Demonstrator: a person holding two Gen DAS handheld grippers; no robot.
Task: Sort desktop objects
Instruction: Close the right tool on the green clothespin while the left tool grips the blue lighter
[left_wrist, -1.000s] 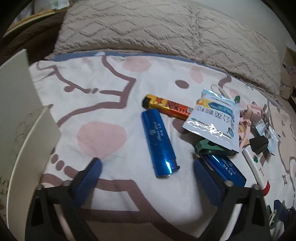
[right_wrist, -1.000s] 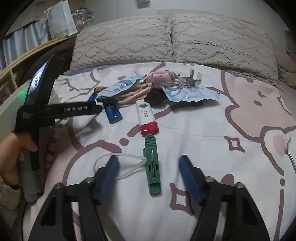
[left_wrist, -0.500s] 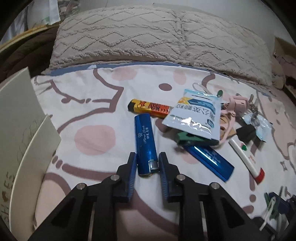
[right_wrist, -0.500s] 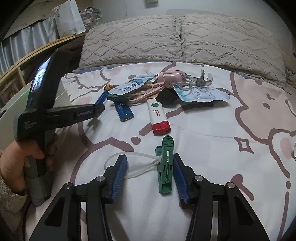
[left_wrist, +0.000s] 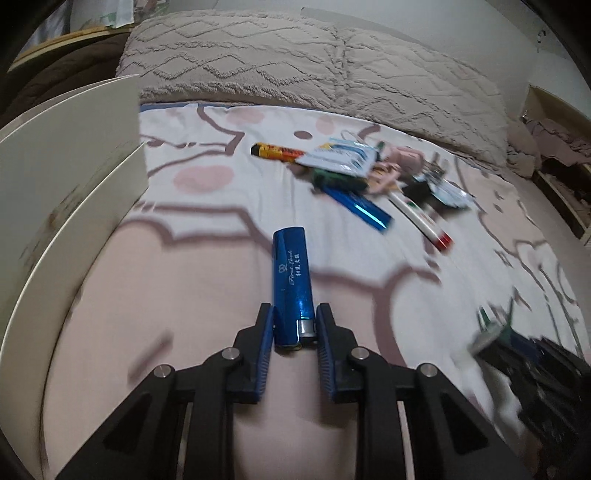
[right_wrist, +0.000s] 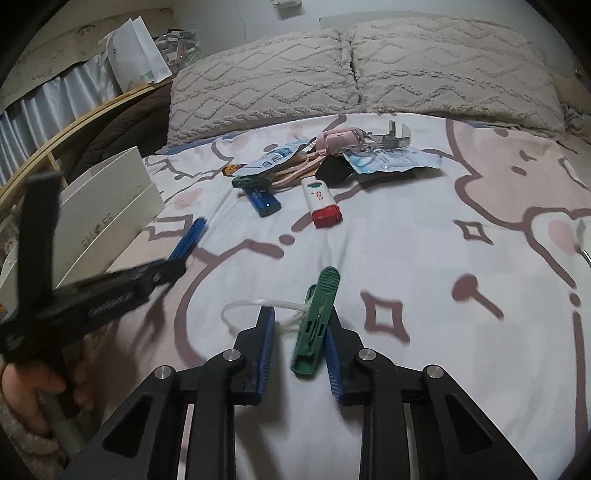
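My left gripper (left_wrist: 294, 321) is shut on a blue lighter (left_wrist: 291, 273), held by its metal end and lifted off the bed sheet (left_wrist: 207, 295). The right wrist view shows the same lighter (right_wrist: 190, 236) sticking out of that gripper (right_wrist: 173, 266), near the white box (right_wrist: 110, 199). My right gripper (right_wrist: 300, 314) is closing around a green clothes peg (right_wrist: 319, 306) lying on the sheet. The right pad touches the peg; the left pad (right_wrist: 266, 332) still stands apart from it. A white cord loop (right_wrist: 251, 304) hangs from the peg.
A pile lies further back: a second blue lighter (right_wrist: 264, 199), a white tube with a red cap (right_wrist: 321, 205), an orange lighter (left_wrist: 277, 151), sachets (left_wrist: 340, 158), a pink eyelash curler (right_wrist: 340, 138), another green peg (right_wrist: 251, 181). Pillows (left_wrist: 295, 66) line the far edge.
The left gripper closed on the blue lighter and carried it away from the pile toward the white box. The right jaws narrowed around the green peg.
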